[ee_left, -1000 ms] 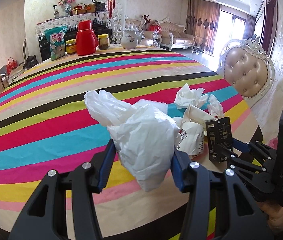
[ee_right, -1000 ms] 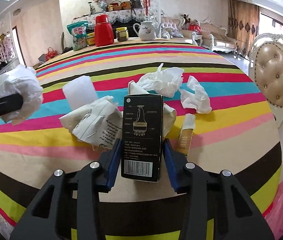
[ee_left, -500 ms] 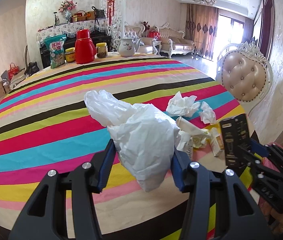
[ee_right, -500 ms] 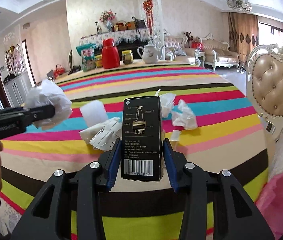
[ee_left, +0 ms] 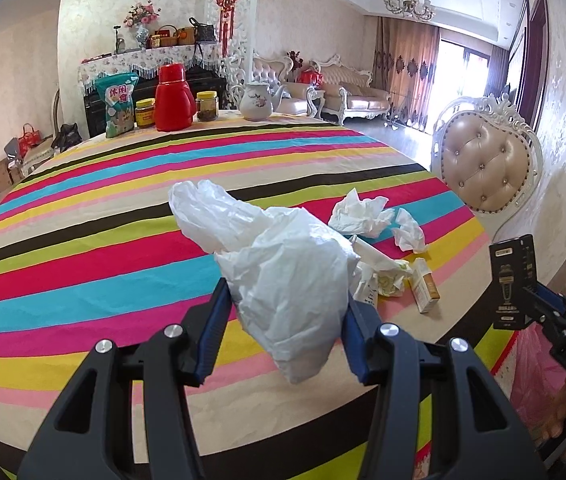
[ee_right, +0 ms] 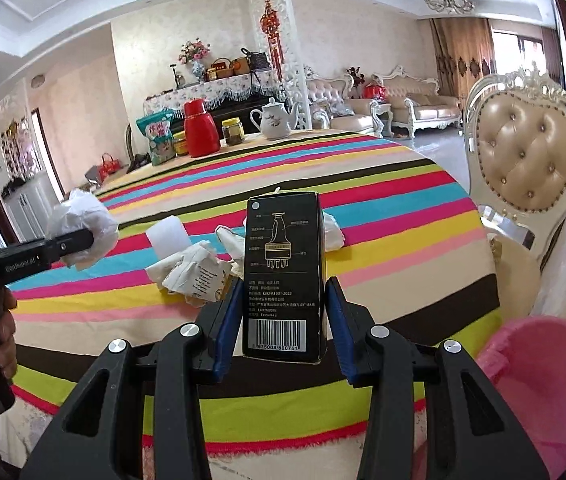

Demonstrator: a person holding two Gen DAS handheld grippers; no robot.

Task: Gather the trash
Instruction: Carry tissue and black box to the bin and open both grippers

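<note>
Left wrist: left gripper pinching bag between fingers; right gripper fingers clamp box upright.

A round table is covered by a cloth striped in pink, blue, yellow, green, black and cream. At its far edge, in the upper left of the left wrist view, a green snack bag, a yellow-lidded jar, a red thermos, a second jar and a white teapot are lined up. Right of centre, 2 crumpled tissues are seen on the blue and red stripes. Just below them, crumpled printed paper and a small gold-and-white box are lying close together. In the right wrist view, a white cup is seen left of that paper.
</note>
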